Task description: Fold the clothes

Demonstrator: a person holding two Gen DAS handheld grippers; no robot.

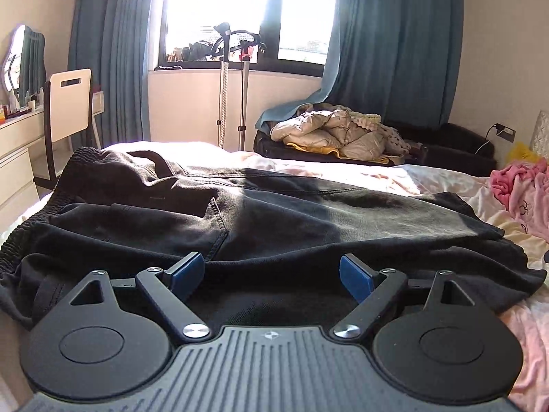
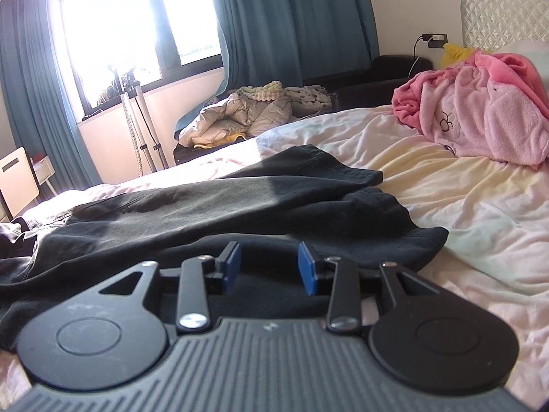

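A pair of black trousers (image 1: 260, 213) lies flat across the bed, with the elastic waistband (image 1: 20, 237) to the left in the left wrist view. My left gripper (image 1: 271, 274) hovers just over the near edge of the trousers; its blue pads (image 1: 187, 271) stand wide apart and nothing is between them. In the right wrist view the two trouser legs (image 2: 212, 206) run to the right and end in cuffs (image 2: 415, 237). My right gripper (image 2: 269, 266) sits over the near leg by the cuff, its jaws partly apart and not pinching the cloth.
A pink fleece garment (image 2: 480, 116) is heaped at the head of the bed (image 2: 463, 226). Beyond the bed a dark sofa (image 1: 456, 151) holds a puffy beige jacket (image 1: 329, 134). A steamer stand (image 1: 223, 96), a white chair (image 1: 68, 103) and a desk (image 1: 13, 137) stand near the window.
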